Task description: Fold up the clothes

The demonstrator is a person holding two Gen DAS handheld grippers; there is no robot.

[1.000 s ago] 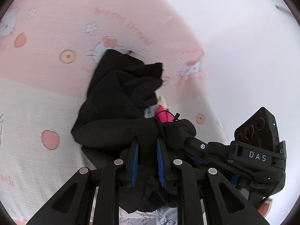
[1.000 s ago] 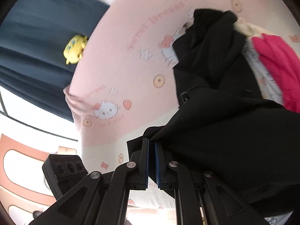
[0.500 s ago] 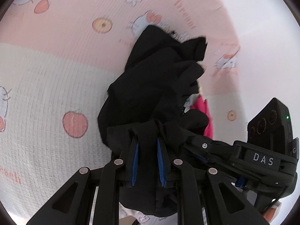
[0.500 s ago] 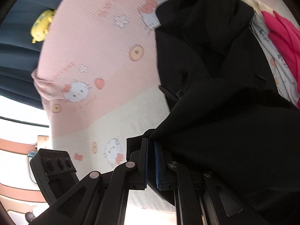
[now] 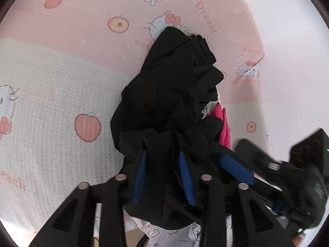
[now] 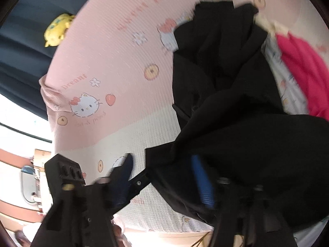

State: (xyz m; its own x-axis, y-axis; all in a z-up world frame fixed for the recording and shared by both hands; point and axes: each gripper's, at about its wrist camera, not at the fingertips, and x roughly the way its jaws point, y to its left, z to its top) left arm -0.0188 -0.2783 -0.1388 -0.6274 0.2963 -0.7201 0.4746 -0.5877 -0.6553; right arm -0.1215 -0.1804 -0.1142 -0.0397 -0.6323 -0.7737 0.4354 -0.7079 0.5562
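Both grippers' fingers have spread, black garment (image 5: pixel 170 94) beside pink cloth (image 6: pixel 302 65).

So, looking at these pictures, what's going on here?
A person with a handheld gripper in each hand is working on a crumpled black garment that lies on a pink and cream cartoon-print bedspread. The left gripper has black cloth bunched between its pads; whether it clamps is unclear. The right gripper stands wide open at the garment's edge. A pink garment lies beside it. Nothing is folded yet.
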